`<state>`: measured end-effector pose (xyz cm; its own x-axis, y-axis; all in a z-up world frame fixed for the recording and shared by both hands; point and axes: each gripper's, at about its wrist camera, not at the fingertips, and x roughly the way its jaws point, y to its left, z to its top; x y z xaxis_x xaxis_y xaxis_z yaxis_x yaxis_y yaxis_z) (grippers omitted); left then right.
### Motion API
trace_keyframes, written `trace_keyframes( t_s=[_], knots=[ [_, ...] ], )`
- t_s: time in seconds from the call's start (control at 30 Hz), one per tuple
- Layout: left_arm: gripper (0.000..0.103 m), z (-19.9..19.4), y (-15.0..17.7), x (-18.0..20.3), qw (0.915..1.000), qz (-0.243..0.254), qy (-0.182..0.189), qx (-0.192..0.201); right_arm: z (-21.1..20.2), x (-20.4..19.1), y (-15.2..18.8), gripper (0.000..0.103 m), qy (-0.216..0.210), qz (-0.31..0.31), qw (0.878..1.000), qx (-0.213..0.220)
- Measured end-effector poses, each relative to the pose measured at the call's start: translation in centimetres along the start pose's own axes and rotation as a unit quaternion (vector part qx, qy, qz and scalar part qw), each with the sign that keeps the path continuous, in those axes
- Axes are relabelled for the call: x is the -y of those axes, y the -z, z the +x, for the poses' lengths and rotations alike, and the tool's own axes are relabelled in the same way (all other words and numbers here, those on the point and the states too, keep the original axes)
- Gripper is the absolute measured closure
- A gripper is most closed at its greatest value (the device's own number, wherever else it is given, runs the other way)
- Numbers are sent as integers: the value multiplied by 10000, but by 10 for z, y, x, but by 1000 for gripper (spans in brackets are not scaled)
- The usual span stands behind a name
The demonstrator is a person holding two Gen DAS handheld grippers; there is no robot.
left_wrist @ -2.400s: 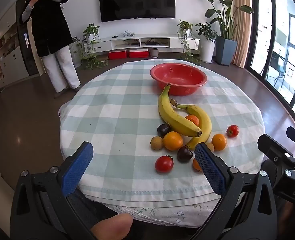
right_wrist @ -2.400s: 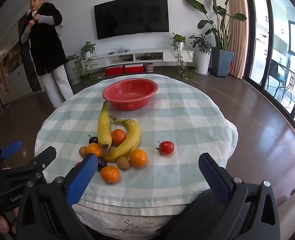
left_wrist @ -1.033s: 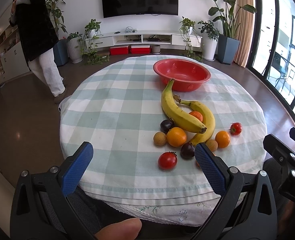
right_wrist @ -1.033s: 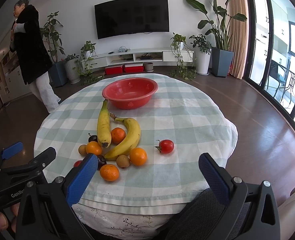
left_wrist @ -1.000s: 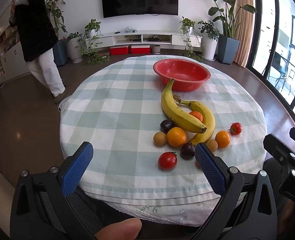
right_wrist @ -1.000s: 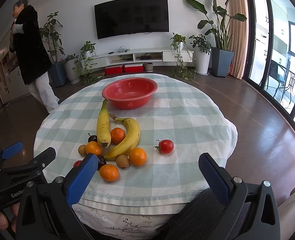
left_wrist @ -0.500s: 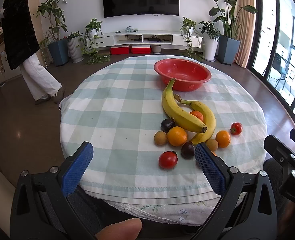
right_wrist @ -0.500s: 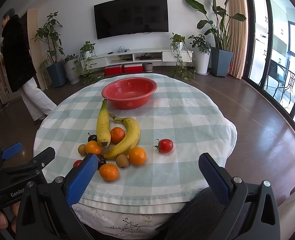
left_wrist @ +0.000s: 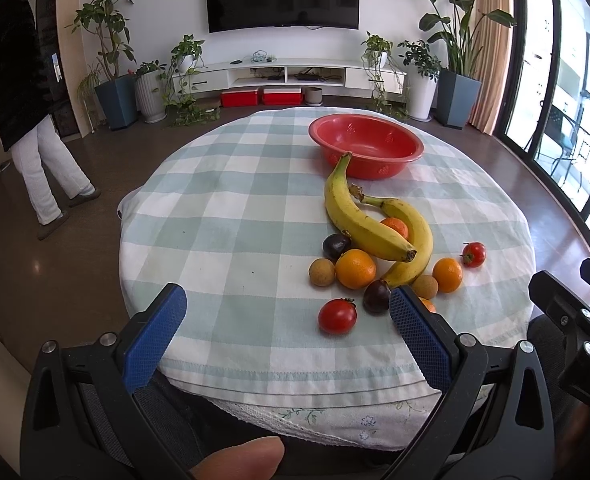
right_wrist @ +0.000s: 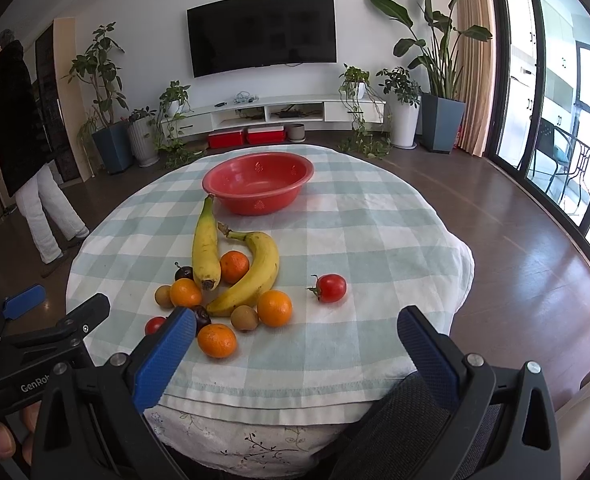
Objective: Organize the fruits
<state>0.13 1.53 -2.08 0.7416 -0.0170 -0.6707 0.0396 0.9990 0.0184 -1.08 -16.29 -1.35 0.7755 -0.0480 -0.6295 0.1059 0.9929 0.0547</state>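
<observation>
At the bottom of each view, the left gripper (left_wrist: 287, 330) and right gripper (right_wrist: 295, 344) are wide open, holding nothing. Past them, middle of the frame, the fruits (right_wrist: 235, 276) sit bunched on the checked table (right_wrist: 375, 240). The red bowl (right_wrist: 258, 182) sits farther up, touching one banana's (right_wrist: 205, 246) tip.

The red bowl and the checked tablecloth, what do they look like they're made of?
The red bowl looks like moulded plastic: uniform colour, a thin rolled rim, a soft sheen and small embossed motifs on the wall. The checked tablecloth looks like woven cotton or a similar matte fabric: it wrinkles, drapes over the table edge and shows a stitched hem. A white floral cloth hangs beneath it.
</observation>
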Motion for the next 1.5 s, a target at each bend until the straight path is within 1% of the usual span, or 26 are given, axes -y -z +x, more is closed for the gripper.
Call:
trace_keyframes(
  t_s=[0.93, 1.0, 1.17, 1.23, 1.3, 1.33, 1.37, 1.4, 1.43, 1.47, 1.5],
  knots=[
    [0, 1, 0, -1, 10000, -4, -4, -29, 1, 0, 3, 0, 4, 9, 10000, -24],
    [0, 4, 3, -4, 10000, -9, -5, -36, 6, 4, 11, 0, 0, 28, 10000, -40],
    [0, 7, 12, -12, 10000, -12, -1, -46, 6, 3, 10, 0, -8, 40, 10000, -46],
    [0, 5, 17, -16, 9999, -72, 127, 47, 9, 4, 12, 0, -37, 59, 9999, -88],
    [0, 5, 15, -14, 9991, -57, 400, 143, 13, 4, 15, 0, -47, 64, 9999, -132],
    [0, 5, 12, -13, 9980, -20, 623, 143, 16, 6, 15, 0, -56, 77, 9998, -165],
    [0, 7, 13, -14, 9953, 22, 965, 105, 20, 5, 17, 0, -94, 91, 9997, -201],
    [0, 10, 12, -13, 9915, 39, 1297, -26, 21, 5, 16, 0, -117, 106, 9997, -209],
    [0, 12, 14, -13, 9900, 58, 1395, -192, 24, 4, 16, 0, -160, 120, 9996, -221],
    [0, 14, 17, -13, 9908, 91, 1324, -267, 28, 2, 17, 0, -236, 122, 9994, -238],
    [0, 13, 19, -13, 9917, 112, 1257, -254, 36, -2, 17, 0, -330, 130, 9988, -341]
  ],
)
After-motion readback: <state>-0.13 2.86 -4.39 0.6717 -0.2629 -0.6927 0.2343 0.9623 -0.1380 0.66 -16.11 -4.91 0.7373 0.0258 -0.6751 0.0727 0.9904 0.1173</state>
